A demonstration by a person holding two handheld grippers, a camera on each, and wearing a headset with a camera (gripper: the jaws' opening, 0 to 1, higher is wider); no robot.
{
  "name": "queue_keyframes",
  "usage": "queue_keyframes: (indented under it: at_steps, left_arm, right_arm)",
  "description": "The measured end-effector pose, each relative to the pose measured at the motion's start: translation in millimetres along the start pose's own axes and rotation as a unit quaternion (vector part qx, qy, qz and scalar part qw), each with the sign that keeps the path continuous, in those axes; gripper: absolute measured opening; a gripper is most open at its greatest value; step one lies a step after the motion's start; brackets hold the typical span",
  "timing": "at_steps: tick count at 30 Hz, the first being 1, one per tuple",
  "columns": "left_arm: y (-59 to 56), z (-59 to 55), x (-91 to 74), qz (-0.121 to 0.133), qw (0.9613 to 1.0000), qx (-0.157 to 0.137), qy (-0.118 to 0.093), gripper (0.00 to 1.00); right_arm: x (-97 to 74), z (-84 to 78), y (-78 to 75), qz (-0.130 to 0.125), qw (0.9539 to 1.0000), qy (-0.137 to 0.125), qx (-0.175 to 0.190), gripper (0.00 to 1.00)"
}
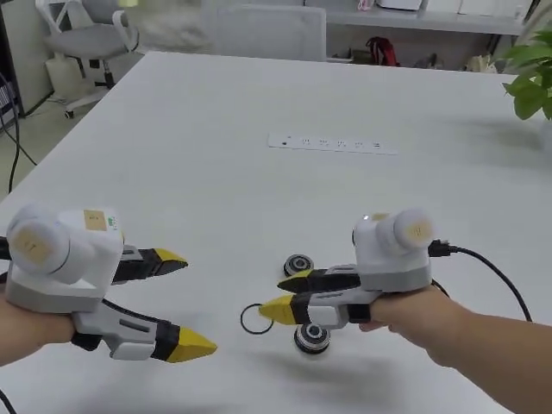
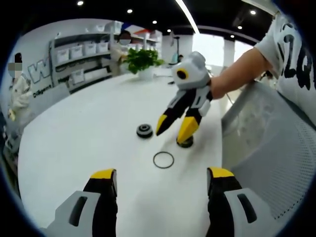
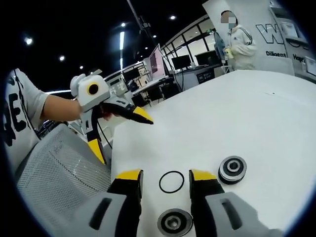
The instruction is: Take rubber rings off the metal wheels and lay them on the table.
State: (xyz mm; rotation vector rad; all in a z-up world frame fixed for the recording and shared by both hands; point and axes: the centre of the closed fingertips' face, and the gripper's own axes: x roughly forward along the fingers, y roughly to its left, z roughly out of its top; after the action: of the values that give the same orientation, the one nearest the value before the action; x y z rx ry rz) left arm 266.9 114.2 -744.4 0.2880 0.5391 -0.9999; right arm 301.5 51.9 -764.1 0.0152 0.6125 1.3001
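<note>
A thin black rubber ring [image 1: 255, 319] lies flat on the white table [image 1: 216, 172]. Two metal wheels stand near it, one farther away [image 1: 298, 264] and one nearer [image 1: 311, 338]. My right gripper [image 1: 285, 293] hovers open between the wheels, its tips just above the ring [image 3: 172, 182], with nothing held. One wheel [image 3: 232, 169] sits to its right and the other [image 3: 174, 222] below its jaws. My left gripper [image 1: 183, 302] is wide open and holds nothing, some way left of the ring [image 2: 163, 160]. It looks toward the right gripper [image 2: 175, 127] and both wheels [image 2: 144, 131] [image 2: 186, 142].
A power strip [image 1: 332, 143] is set into the table's middle. A potted plant [image 1: 530, 78] stands at the far right edge. A black cable [image 1: 492, 267] trails from the right gripper. Office chairs [image 1: 86, 34] stand beyond the table, and a mesh chair [image 2: 276, 148] is beside me.
</note>
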Motion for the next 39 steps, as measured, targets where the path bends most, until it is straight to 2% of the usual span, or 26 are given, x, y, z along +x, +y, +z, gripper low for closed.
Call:
queue_keyframes:
  at_steps: [17, 39]
  left_arm:
    - [1.5, 9.6, 8.1, -0.007, 1.0000, 0.003, -0.003, 0.76]
    - [-3.7, 21.8, 20.7, -0.021, 0.9997, 0.009, -0.008, 0.74]
  right_arm:
    - [-31.4, 11.0, -8.1, -0.014, 0.9995, -0.030, 0.000, 0.40]
    - [-68.2, -9.3, -10.4, -0.031, 0.9988, -0.037, 0.007, 0.42]
